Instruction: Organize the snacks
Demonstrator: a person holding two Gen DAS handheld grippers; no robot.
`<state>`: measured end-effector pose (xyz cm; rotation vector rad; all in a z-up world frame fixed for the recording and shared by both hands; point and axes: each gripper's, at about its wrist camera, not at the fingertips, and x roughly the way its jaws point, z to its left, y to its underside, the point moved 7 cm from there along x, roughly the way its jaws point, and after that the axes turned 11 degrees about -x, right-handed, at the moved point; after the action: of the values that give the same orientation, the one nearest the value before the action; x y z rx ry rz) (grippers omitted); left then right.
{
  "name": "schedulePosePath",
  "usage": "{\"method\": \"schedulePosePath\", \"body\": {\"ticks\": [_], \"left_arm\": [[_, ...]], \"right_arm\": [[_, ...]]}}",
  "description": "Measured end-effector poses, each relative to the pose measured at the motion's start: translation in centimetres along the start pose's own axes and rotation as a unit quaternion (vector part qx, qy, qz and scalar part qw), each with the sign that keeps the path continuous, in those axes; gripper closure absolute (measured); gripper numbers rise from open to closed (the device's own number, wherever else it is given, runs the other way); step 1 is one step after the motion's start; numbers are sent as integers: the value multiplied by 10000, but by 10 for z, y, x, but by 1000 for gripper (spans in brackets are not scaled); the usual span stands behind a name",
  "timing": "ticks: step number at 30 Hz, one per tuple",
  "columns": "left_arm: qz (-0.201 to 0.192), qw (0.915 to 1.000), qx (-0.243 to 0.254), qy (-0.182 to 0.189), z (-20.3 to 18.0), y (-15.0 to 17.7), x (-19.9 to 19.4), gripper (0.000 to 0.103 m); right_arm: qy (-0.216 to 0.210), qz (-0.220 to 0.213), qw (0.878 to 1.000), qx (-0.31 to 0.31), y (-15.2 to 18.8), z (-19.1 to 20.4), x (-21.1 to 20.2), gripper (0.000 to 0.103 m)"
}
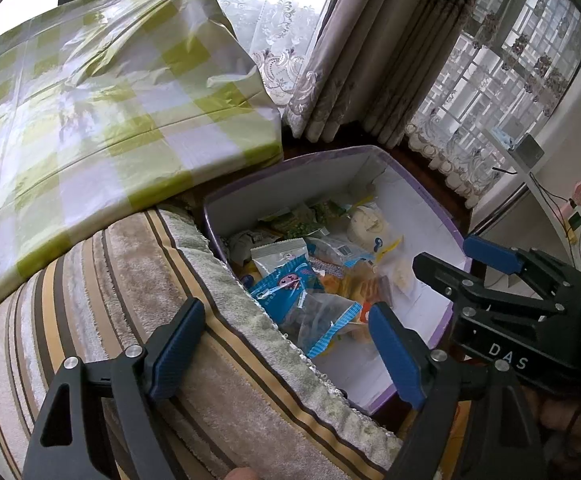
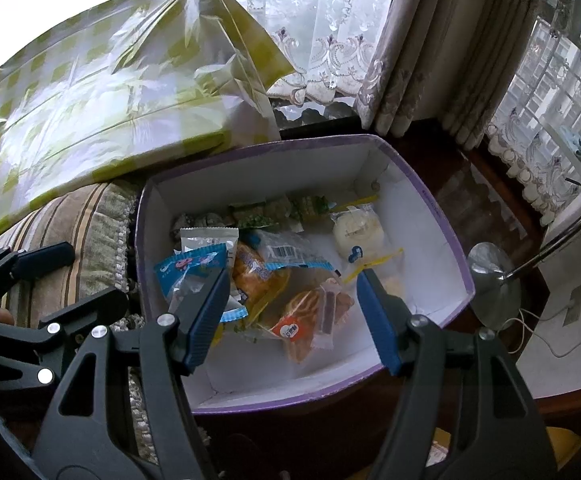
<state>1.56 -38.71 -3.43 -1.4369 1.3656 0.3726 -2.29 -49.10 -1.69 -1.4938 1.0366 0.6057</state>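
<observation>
both hand-held grippers, left [image 1: 286, 344] and right [image 2: 290, 320], wide, empty; "das" on right's body; box [image 2: 442, 208] labels unreadable

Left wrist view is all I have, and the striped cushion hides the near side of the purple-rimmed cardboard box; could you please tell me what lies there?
Observer: In the right wrist view, the near end of the purple-rimmed white cardboard box is bare floor, with no snacks on it.
Operator: Thank you. What is directly below the right gripper?
Observer: The right gripper, jaws open and empty, hangs over a clear packet of golden-brown bread with a red-and-white label.
Operator: Is anything beside the box on its right?
Observer: Yes, a round silver metal lamp base stands close to that wall.
</observation>
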Motion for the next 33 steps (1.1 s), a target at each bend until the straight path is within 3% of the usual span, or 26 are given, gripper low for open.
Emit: {"method": "schedulePosePath", "body": {"ticks": [33], "left_arm": [[3,10000,6,-8,0,0,0,18]], "right_arm": [[-13,31,10000,28,3,-2,2,34]]}}
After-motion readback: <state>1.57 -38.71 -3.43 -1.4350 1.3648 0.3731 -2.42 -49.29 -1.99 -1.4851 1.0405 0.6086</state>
